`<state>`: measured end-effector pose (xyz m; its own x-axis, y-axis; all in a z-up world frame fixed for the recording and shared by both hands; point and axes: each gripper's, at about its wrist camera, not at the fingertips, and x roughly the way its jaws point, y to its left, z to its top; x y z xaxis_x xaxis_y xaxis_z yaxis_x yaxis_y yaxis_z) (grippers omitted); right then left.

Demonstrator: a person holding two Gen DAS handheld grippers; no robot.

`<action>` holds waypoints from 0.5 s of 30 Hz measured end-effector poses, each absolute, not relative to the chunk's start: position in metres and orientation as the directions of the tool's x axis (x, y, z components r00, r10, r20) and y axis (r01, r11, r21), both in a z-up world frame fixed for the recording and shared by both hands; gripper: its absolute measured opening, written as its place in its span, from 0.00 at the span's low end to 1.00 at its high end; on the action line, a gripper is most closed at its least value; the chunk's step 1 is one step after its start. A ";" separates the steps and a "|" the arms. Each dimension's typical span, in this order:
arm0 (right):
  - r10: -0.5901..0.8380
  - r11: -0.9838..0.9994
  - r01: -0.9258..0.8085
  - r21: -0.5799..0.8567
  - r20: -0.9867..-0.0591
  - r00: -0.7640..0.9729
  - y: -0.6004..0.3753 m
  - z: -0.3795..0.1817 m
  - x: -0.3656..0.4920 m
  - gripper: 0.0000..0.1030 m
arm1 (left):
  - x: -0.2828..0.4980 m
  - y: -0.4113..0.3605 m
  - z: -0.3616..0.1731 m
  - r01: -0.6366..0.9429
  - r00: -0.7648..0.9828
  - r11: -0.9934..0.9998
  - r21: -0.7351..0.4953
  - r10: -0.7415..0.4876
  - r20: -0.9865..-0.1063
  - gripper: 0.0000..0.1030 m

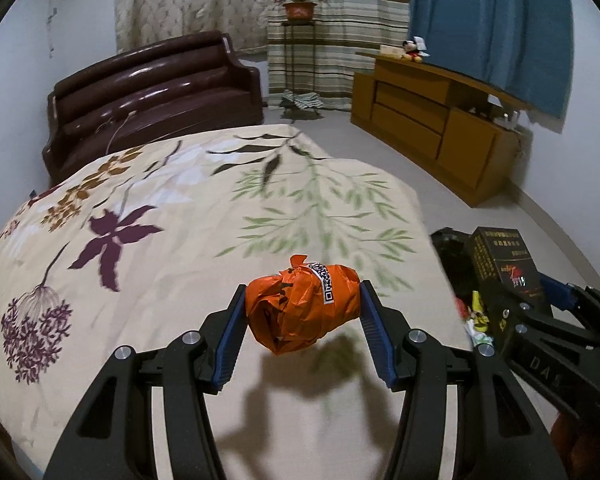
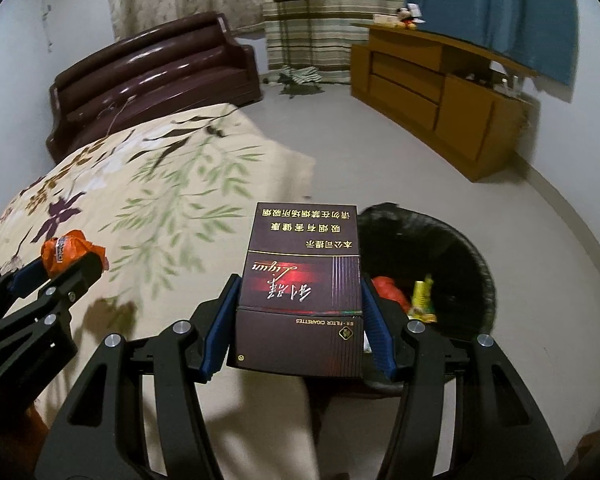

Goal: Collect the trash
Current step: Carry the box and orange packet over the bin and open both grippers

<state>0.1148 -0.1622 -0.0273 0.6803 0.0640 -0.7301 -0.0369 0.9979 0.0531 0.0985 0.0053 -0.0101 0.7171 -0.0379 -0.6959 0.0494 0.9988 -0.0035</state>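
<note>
Here the bed [image 1: 172, 208] with its flowered cover is lying below both tools, and the black-lined bin [image 2: 452, 256] is standing on the floor at its edge, already holding a few wrappers. The right tool [image 2: 300, 320] is gripping a dark cigarette box [image 2: 300, 280] by its two sides, jaws part-way closed on it, just beside the bin's rim — probably ready for dropping. The left tool [image 1: 302, 328] is pinching a crumpled orange wrapper [image 1: 302, 308] clear above the bed — likely bound for the same bin.
</note>
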 end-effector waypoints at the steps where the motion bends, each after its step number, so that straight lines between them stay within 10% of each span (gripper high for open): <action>1: 0.055 0.998 -0.026 0.052 -0.729 0.683 -0.168 -0.027 0.115 0.54 | 0.099 0.000 -0.010 0.057 0.718 0.998 -0.003 -0.043 -0.695 0.52; 15: -0.065 0.993 0.115 0.021 -0.723 0.688 -0.247 -0.034 0.122 0.54 | 0.122 -0.083 -0.011 0.190 0.725 0.982 0.025 -0.123 -0.677 0.52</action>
